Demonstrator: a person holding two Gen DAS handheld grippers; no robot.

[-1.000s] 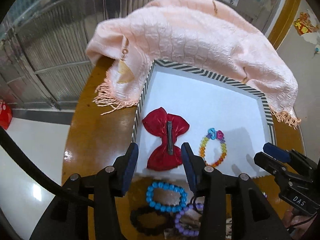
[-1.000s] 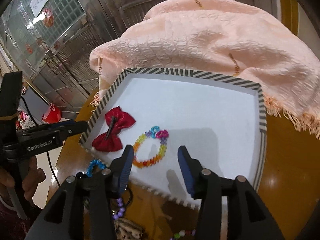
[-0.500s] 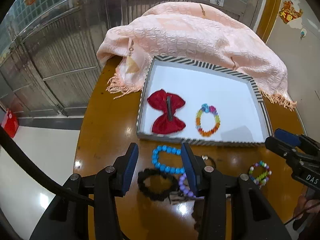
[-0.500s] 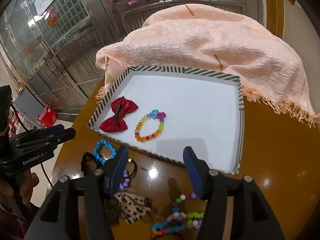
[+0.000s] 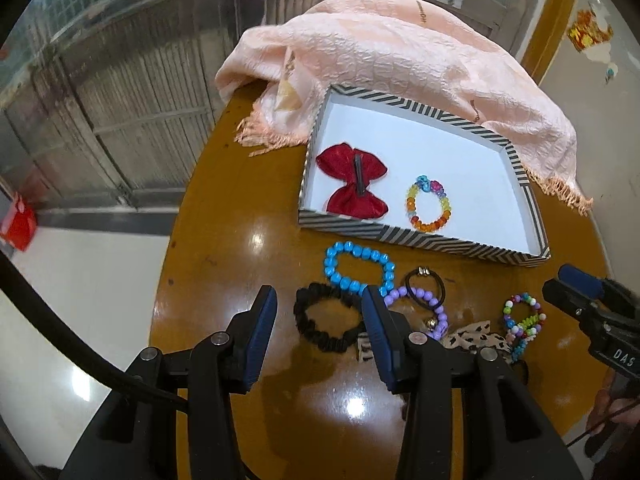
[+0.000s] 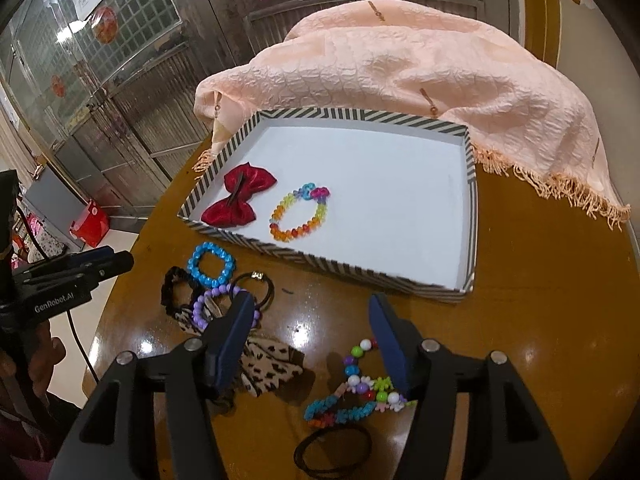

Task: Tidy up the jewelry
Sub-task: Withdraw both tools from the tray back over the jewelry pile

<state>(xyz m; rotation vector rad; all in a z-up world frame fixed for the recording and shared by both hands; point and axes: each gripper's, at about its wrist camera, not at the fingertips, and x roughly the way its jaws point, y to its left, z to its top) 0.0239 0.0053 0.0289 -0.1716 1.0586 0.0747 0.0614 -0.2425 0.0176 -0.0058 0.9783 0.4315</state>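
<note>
Moved: both our grippers pulled back from the striped tray with white floor (image 6: 471,216); more brown table (image 5: 224,240) shows.
Tray: red bow clip (image 5: 353,186) and rainbow bead bracelet (image 6: 299,213) lie inside.
Table: blue bead bracelet (image 5: 358,266) and black scrunchie (image 5: 327,322) lie near us.
Left gripper (image 5: 318,322): tilted down, wide, empty.
Right gripper (image 6: 312,338): tilted down, just opened wider, empty.

Home entrance hall (metal folding gate (image 6: 160,92), round table (image 6: 540,320)).
</note>
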